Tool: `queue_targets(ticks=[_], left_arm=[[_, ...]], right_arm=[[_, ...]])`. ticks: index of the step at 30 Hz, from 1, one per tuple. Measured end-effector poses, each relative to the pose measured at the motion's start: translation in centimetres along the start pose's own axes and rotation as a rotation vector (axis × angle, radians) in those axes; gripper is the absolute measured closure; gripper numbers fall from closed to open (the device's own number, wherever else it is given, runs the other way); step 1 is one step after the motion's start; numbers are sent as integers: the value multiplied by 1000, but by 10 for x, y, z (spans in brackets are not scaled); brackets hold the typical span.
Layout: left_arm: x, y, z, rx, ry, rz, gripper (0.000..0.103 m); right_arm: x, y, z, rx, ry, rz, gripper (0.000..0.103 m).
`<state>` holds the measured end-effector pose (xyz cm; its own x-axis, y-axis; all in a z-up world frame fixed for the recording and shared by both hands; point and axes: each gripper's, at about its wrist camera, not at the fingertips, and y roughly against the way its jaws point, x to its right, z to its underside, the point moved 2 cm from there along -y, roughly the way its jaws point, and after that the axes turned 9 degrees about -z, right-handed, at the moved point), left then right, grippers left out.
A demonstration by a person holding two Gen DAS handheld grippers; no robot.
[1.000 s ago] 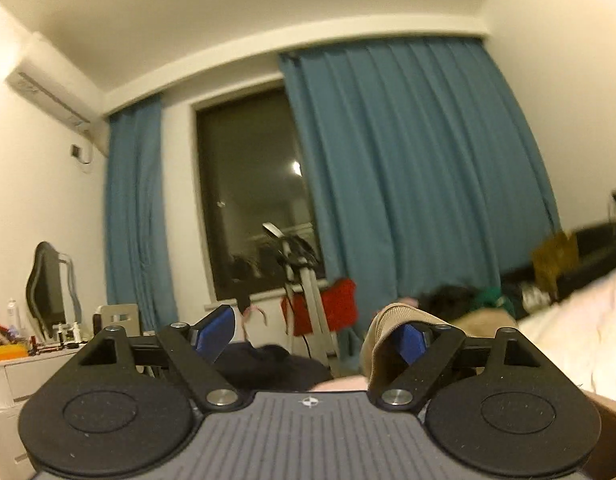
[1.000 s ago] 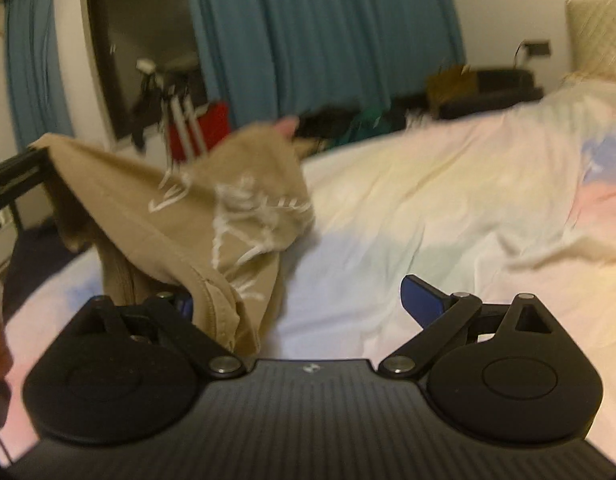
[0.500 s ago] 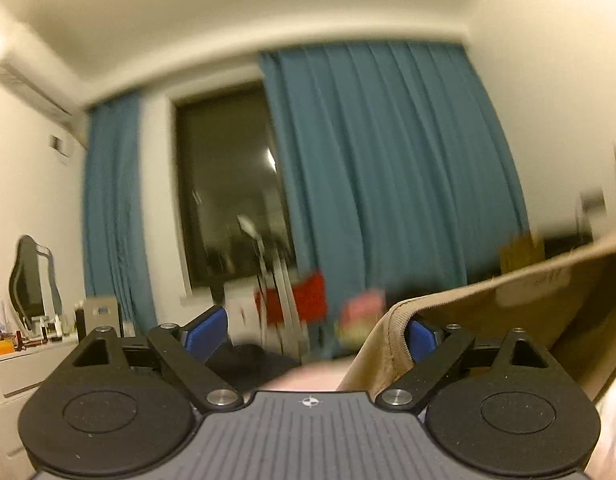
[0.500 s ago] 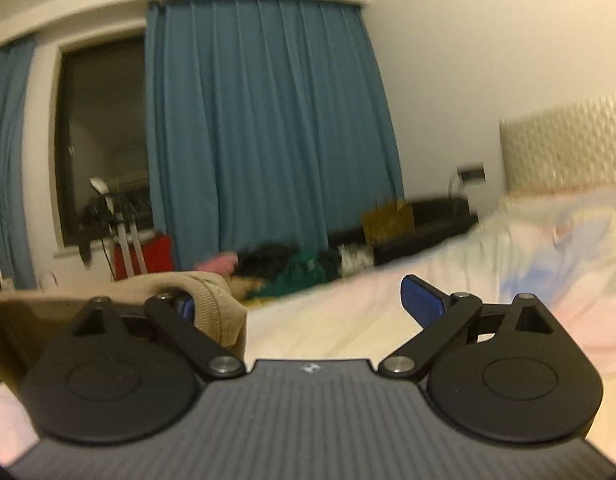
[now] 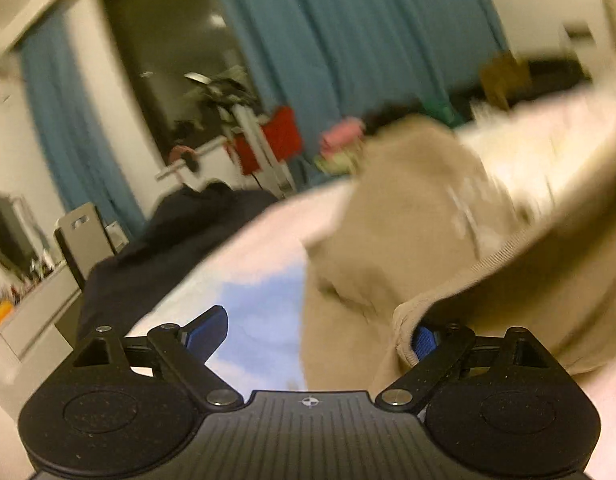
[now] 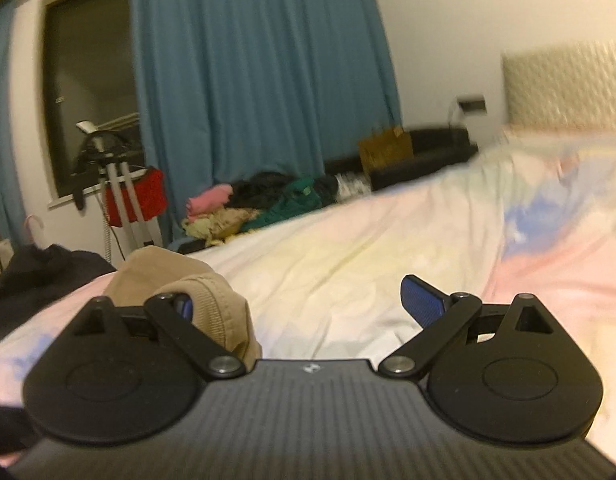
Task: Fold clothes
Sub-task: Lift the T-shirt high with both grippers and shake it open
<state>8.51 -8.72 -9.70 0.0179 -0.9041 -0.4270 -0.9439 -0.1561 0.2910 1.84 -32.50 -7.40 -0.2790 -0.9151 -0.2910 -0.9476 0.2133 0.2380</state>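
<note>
With both the left gripper (image 5: pixel 318 330) and right gripper (image 6: pixel 306 304) spread wide, the tan ribbed-hem cotton shirt (image 5: pixel 408 216) merely drapes one finger each (near bed edge) and could slip off.

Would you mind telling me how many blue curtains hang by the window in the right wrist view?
2: a wide curtain hangs right of the dark window, and a narrow curtain shows at its left, cut off by the frame edge.
</note>
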Motion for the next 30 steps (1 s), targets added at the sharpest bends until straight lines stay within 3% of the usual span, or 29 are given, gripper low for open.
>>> queue_targets(ticks=[3, 6, 9, 12, 16, 22, 24, 27, 30], left_arm=[[-38, 9, -22, 93, 105, -11, 3], [-68, 19, -35, 131, 221, -18, 5], [-95, 24, -44, 161, 297, -24, 6], [-119, 27, -59, 199, 308, -11, 6], [-128, 28, -66, 198, 283, -11, 6], [-127, -2, -64, 148, 248, -6, 6], [-124, -4, -63, 149, 241, 19, 6], [-110, -5, -60, 148, 174, -1, 6], [-90, -25, -48, 70, 50, -11, 5]], right_arm=[[4, -7, 5, -62, -54, -35, 6], [-12, -14, 15, -141, 1, -70, 6], [-43, -25, 35, -257, 225, -55, 6], [-66, -31, 55, -327, 383, -57, 6], [-76, -19, 51, -248, 401, -79, 6], [-39, 17, 3, 19, 107, -97, 6], [-34, 28, 0, 95, 97, -82, 6], [-35, 37, -1, 175, 114, -51, 6], [-36, 36, 1, 200, 149, -18, 6]])
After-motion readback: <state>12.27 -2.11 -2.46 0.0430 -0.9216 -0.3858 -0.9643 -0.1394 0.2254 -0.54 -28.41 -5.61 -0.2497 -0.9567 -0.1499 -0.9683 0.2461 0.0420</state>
